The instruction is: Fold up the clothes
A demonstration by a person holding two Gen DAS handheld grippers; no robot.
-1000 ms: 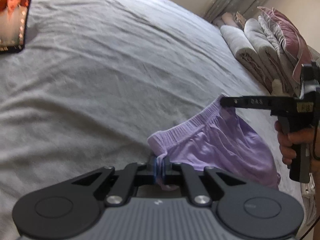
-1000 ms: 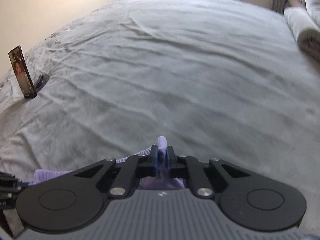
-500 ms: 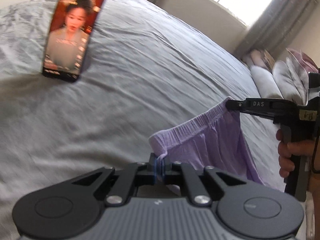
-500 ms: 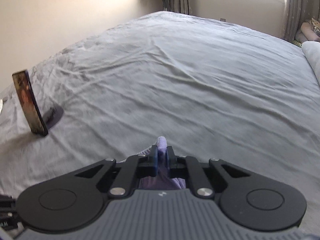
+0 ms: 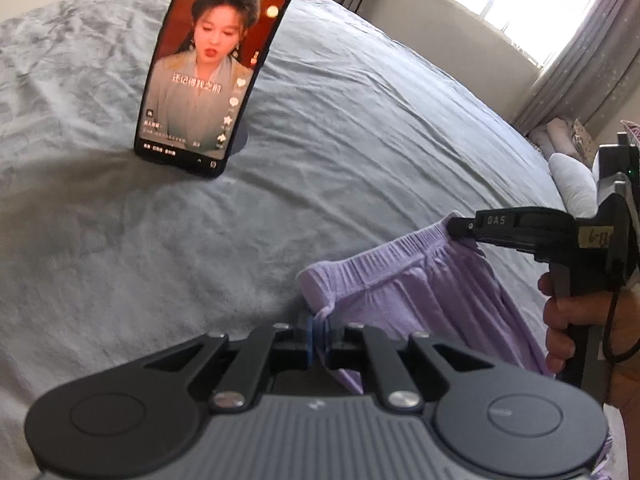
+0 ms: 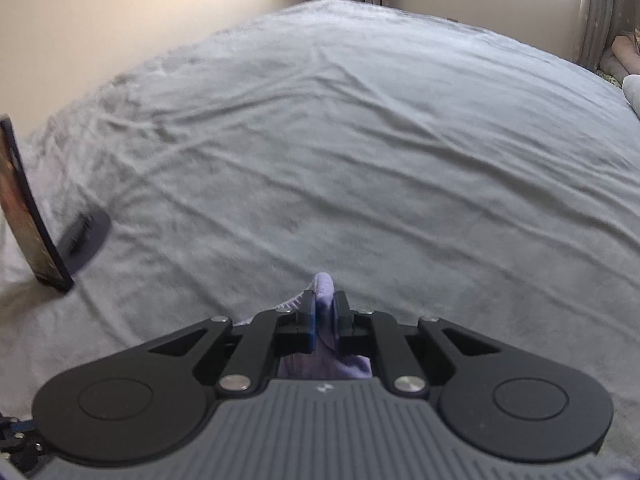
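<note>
A pair of lilac shorts [image 5: 416, 296] with an elastic waistband hangs between my two grippers above the grey bed [image 5: 340, 128]. My left gripper [image 5: 320, 334] is shut on one end of the waistband. My right gripper [image 5: 454, 226], seen from the side in the left wrist view, is shut on the other end. In the right wrist view the right gripper [image 6: 323, 316] pinches a fold of the lilac shorts [image 6: 323, 288]. The rest of the cloth hangs below, mostly hidden.
A phone [image 5: 218, 64] playing a video stands upright on a stand at the left of the bed; it also shows edge-on in the right wrist view [image 6: 24, 208]. Pillows [image 5: 572, 184] lie at the far right under a curtained window.
Both grippers have lifted the shorts and swung toward the phone, which now looms closer in the left wrist view. The shorts hang clear of the bed. Both grips are unchanged.
</note>
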